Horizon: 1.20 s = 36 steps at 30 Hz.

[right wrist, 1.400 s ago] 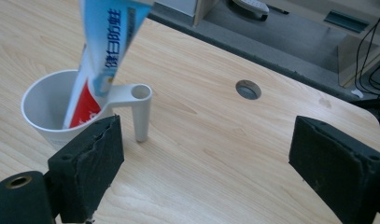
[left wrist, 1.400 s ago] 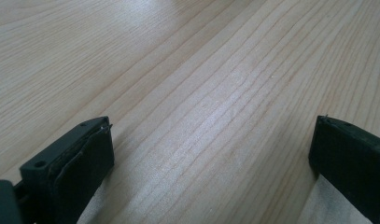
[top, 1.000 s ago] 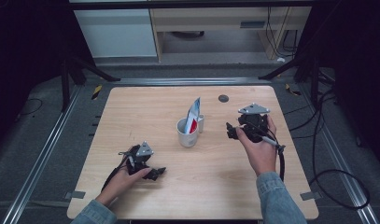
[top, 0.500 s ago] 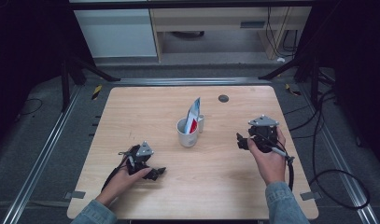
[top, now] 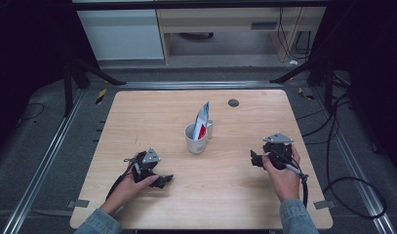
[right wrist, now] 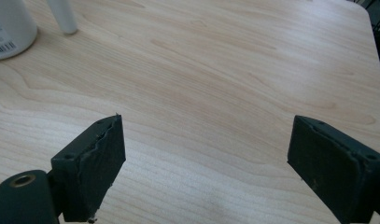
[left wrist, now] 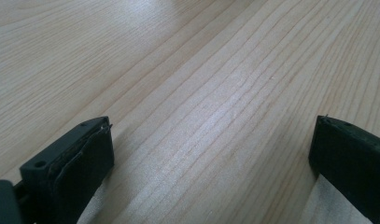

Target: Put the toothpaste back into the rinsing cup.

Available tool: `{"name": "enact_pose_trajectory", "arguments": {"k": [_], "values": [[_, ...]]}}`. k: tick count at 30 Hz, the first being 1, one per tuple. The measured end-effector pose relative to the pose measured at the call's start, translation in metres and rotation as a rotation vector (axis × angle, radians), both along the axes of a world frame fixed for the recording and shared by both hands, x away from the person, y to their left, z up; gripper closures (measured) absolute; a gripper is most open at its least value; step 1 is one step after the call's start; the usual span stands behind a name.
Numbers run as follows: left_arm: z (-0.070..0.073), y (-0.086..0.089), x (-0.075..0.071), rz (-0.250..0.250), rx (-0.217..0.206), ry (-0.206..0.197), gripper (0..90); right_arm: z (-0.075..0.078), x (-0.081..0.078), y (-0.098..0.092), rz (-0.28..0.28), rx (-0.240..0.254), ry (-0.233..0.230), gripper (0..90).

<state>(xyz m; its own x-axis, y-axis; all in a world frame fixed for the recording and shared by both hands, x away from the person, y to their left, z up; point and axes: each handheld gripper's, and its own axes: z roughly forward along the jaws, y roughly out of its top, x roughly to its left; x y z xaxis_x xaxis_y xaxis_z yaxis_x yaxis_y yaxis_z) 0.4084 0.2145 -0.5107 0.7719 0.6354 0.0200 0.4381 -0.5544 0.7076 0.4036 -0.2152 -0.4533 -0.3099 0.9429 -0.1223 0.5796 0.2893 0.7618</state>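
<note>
One white mug [top: 195,139] stands mid-table holding what looks like a blue, white and red packet [top: 202,118], well ahead of both sets of jaws. Left gripper [top: 162,180] rests low on the table [top: 137,112], jaws spread wide over bare wood. Right gripper [top: 254,159] is likewise released, gripping nothing, the mug off to its jaws' far left.

White mug [top: 195,139] upright mid-table, red-blue packet [top: 202,119] inside.

The table [top: 225,195] is pale matt wood with fine grain; the white mug [top: 195,140] looks smooth and glossy.
</note>
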Motion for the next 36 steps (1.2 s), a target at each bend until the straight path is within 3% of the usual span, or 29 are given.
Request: {"name": "enact_pose_trajectory", "arguments": {"k": [20,36], "values": [[0.000,0.000,0.000,0.000,0.000,0.000,0.0,-0.042,-0.003,-0.012,-0.041,0.065,0.068,10.4],[0.000,0.000,0.000,0.000,0.000,0.000,0.0,-0.058,0.001,-0.010,-0.068,0.086,0.089,8.3]]}}
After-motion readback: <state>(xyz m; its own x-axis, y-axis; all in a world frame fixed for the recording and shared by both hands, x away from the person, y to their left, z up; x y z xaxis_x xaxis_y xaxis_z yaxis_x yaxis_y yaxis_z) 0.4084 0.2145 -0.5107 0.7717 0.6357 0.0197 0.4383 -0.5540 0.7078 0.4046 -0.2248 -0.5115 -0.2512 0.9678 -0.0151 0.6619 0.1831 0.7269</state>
